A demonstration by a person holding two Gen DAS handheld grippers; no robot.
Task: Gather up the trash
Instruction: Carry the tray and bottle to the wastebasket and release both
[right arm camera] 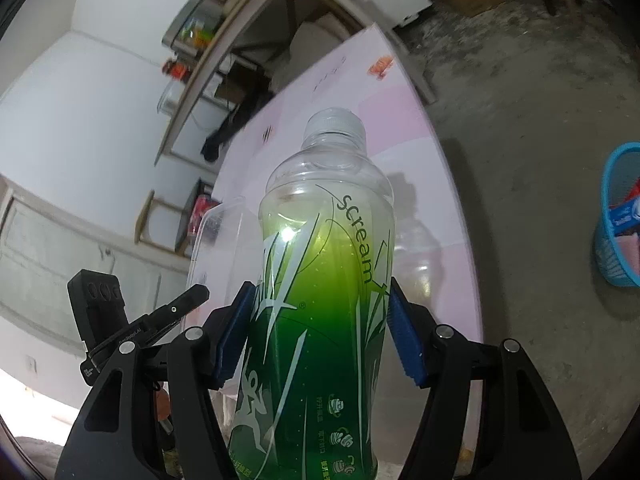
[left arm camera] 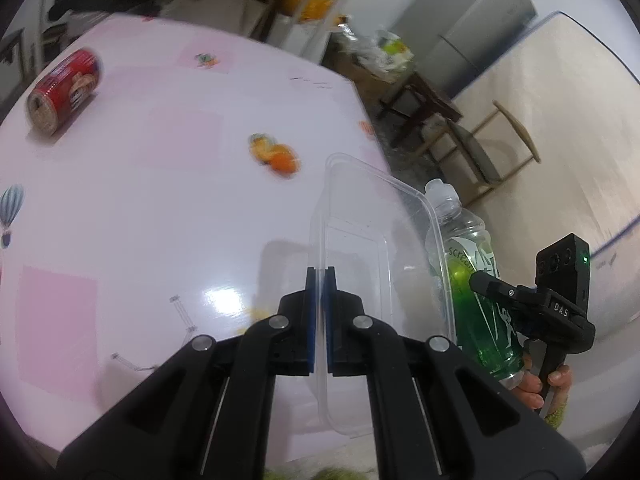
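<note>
On the far left of the pink table point(left arm camera: 160, 208) a red can point(left arm camera: 64, 90) lay on its side, not yet collected. Our left gripper point(left arm camera: 320, 280) was clamped tight on the rim of a clear plastic container point(left arm camera: 360, 216), tilted on edge. Beside it our right gripper point(right arm camera: 316, 328) pinched the green bottle point(right arm camera: 320, 300) around its middle. Both pieces were in hand — we judged the next move was carrying them to the blue basket point(right arm camera: 612, 256) on the floor, well off to the right.

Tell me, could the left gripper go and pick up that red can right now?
Probably not yet: the left gripper is shut on the clear plastic box, so its jaws are taken. The red can lies across the table, otherwise unblocked.
</note>
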